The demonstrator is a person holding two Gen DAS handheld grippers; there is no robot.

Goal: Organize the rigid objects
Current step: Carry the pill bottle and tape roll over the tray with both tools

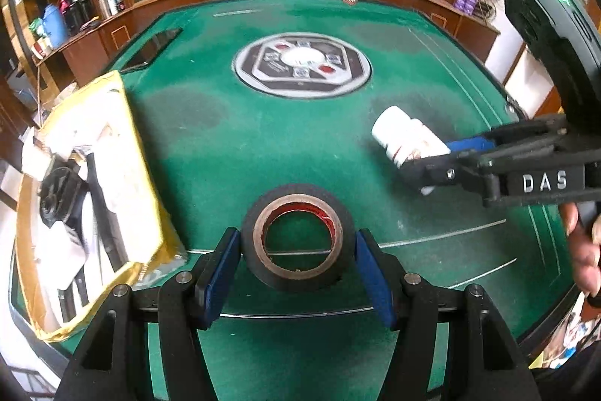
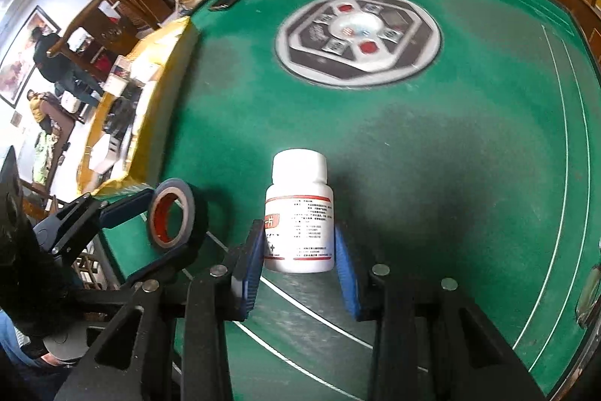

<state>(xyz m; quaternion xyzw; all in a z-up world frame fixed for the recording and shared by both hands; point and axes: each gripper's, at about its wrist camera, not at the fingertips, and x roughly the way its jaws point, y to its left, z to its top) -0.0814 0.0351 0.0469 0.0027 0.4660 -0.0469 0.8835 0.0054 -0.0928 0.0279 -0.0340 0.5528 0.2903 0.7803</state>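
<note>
My left gripper (image 1: 296, 243) is shut on a black tape roll (image 1: 296, 237) with a red-brown core, held above the green table. It also shows in the right wrist view as the left gripper (image 2: 165, 213) around the tape roll (image 2: 174, 213). My right gripper (image 2: 298, 247) is shut on a white pill bottle (image 2: 298, 213) with a white cap and printed label. In the left wrist view the right gripper (image 1: 432, 153) holds the bottle (image 1: 407, 136) to the right of the tape.
A yellow cardboard box (image 1: 90, 190) holding black and white items stands at the table's left edge, and it also shows in the right wrist view (image 2: 150, 93). A round control panel (image 1: 302, 64) sits in the green table's centre. A dark phone (image 1: 152, 49) lies at the far left.
</note>
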